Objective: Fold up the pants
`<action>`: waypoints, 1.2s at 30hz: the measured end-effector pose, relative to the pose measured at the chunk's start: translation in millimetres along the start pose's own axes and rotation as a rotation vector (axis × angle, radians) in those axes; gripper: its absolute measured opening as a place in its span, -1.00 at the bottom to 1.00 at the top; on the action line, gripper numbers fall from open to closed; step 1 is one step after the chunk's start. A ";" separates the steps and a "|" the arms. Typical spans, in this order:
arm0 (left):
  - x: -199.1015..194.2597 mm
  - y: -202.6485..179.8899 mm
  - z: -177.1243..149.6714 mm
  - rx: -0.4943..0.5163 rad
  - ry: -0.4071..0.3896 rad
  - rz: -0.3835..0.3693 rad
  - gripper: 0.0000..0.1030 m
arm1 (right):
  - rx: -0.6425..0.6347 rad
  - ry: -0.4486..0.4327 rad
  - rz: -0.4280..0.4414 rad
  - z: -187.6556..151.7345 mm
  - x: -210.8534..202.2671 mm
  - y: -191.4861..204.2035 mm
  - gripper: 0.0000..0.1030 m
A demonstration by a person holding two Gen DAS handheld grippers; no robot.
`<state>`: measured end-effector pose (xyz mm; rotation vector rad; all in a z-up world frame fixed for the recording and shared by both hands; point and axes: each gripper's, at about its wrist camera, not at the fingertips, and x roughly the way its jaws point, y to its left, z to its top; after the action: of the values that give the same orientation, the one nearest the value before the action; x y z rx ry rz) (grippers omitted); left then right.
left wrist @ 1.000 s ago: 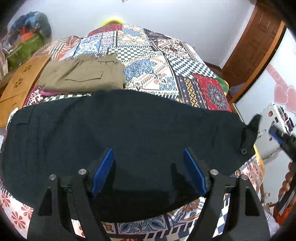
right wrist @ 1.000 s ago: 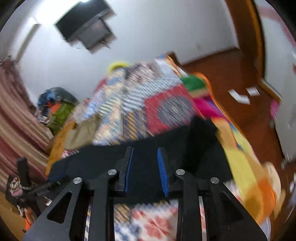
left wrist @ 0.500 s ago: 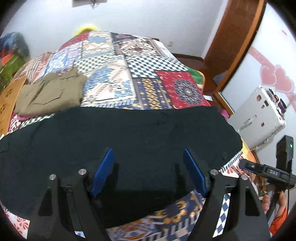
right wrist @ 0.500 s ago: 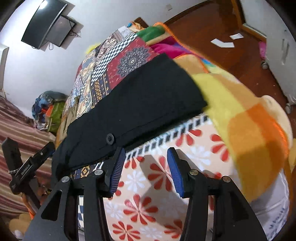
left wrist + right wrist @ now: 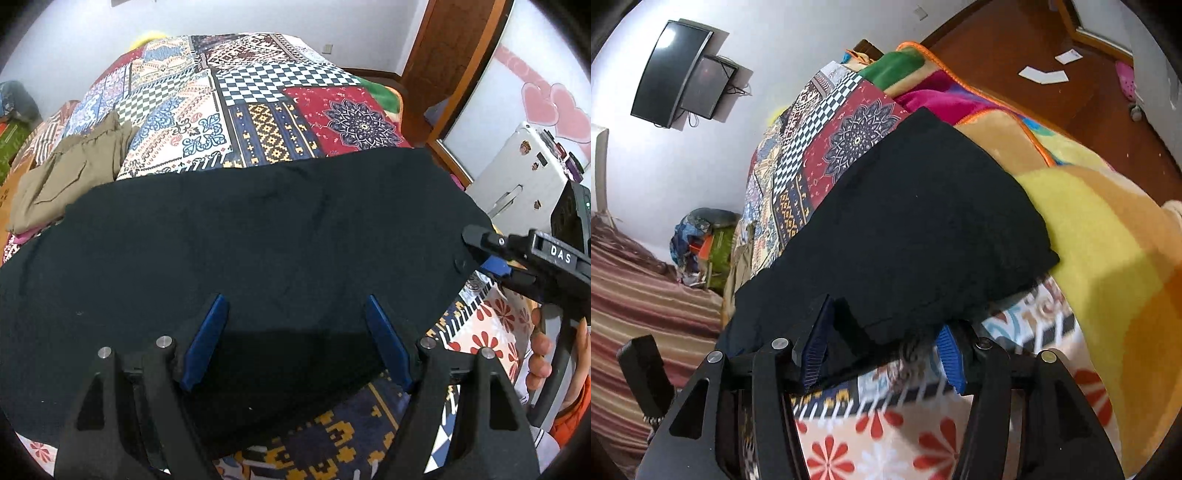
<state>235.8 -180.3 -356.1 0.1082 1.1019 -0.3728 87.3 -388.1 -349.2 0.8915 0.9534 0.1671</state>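
Black pants lie flat across the near part of the patchwork bedspread, waist end to the right. My left gripper is open, its blue pads hovering over the pants' near edge. My right gripper is open at the waist corner of the pants, with the fabric edge lying between its blue pads. It also shows in the left wrist view, at the pants' right corner.
Folded olive-brown pants lie at the far left of the bed. A yellow-orange blanket hangs over the bed's right end. A white case stands on the floor to the right. A pile of clothes sits by the far wall.
My right gripper has opened wider and moved in onto the waist corner of the black pants. My left gripper has stayed open and shifted a little to the right over the pants.
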 end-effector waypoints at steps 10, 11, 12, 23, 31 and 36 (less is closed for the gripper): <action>3.5 0.4 0.6 0.007 -0.009 0.001 0.55 | 0.077 -0.049 0.040 15.3 7.1 0.6 -0.13; 3.5 0.5 0.5 0.007 -0.010 0.000 0.55 | 0.073 -0.058 0.029 14.7 6.5 1.8 -0.29; 3.6 1.0 0.8 0.007 -0.010 -0.001 0.55 | 0.061 -0.065 0.018 13.8 6.5 3.3 -0.36; -7.5 8.0 1.6 -0.025 -0.027 -0.025 0.55 | -0.164 -0.172 -0.080 10.9 -18.4 43.9 -0.73; -63.1 64.7 3.1 -0.146 -0.160 0.015 0.55 | -0.390 -0.259 -0.124 16.8 -28.8 108.4 -0.74; -96.7 116.4 -11.9 -0.230 -0.221 0.081 0.55 | -0.569 -0.297 -0.115 7.6 -24.1 166.5 -0.75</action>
<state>227.7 -45.3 -287.3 -0.0902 0.9120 -0.1780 119.5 -297.0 -211.2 0.3223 0.6255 0.1890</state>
